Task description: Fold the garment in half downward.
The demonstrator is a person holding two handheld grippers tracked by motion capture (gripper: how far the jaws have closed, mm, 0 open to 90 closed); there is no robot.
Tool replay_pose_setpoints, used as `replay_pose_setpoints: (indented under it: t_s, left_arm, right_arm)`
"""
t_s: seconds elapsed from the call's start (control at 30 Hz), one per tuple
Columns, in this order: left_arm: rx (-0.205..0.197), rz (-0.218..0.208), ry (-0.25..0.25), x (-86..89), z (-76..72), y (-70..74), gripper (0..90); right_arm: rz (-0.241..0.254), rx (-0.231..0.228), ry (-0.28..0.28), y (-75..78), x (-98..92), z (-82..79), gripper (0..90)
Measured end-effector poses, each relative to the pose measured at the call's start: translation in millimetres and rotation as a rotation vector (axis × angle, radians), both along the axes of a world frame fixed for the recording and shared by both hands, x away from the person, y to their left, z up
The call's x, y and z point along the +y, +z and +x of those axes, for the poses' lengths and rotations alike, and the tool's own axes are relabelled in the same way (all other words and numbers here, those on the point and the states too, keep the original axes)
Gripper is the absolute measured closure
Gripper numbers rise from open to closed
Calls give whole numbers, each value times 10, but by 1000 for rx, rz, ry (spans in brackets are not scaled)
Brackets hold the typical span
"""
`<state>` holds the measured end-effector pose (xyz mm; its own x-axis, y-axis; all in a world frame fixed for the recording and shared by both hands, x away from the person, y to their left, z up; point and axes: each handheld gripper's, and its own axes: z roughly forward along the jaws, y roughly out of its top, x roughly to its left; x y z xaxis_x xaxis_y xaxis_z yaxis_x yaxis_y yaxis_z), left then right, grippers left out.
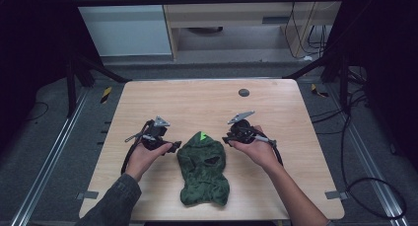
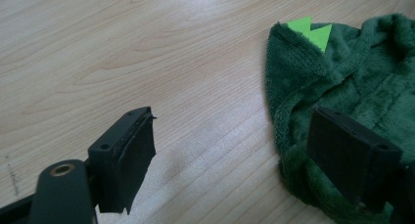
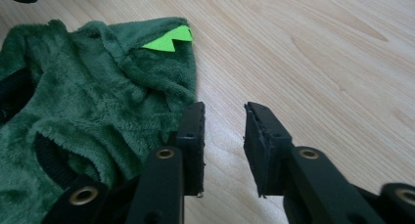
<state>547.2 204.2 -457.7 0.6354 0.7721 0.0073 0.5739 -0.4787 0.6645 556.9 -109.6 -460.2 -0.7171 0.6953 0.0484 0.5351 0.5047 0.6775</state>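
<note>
A dark green fleece garment (image 1: pixel 203 169) with a bright green spiked crest (image 1: pixel 202 136) lies flat on the wooden table (image 1: pixel 197 102), near the front edge. My left gripper (image 1: pixel 175 146) sits just left of its top end. In the left gripper view the left gripper (image 2: pixel 235 126) is open wide over bare wood, and its right jaw hangs above the fleece (image 2: pixel 352 77). My right gripper (image 1: pixel 227 138) sits at the garment's upper right. In the right gripper view the right gripper (image 3: pixel 224 114) has a narrow gap with nothing in it, and its left jaw is beside the fleece (image 3: pixel 88 101).
A small dark round disc (image 1: pixel 243 92) sits near the table's far edge. Black frame struts (image 1: pixel 101 68) slant down at both far corners. Cables (image 1: pixel 355 137) lie on the floor to the right. Bare wood stretches behind the garment.
</note>
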Motion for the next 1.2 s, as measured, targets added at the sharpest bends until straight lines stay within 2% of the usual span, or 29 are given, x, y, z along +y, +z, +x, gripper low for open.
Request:
replay_pose_setpoints:
  t_s: [0.17,0.33,0.53,0.6,0.83,1.03,1.2]
  left_arm:
    - [14,6,-13,-8,17,-34,244]
    - [21,-1,-21,-14,15,-48,330]
    - [25,-8,-32,-33,5,-81,405]
    - [25,-5,-37,-40,7,-99,417]
    - [21,-19,-48,-50,-39,-99,425]
    - [23,-13,-69,-71,-58,-119,374]
    - [43,-8,-68,-77,-38,-214,328]
  right_arm:
    - [-18,8,21,-50,42,33,768]
    - [-4,18,36,-82,63,52,800]
    - [19,27,46,-92,97,53,775]
    - [18,38,56,-121,135,50,728]
    - [35,52,77,-172,212,13,652]
    - [-2,68,66,-266,271,-1,525]
    - [-5,67,60,-299,273,-7,526]
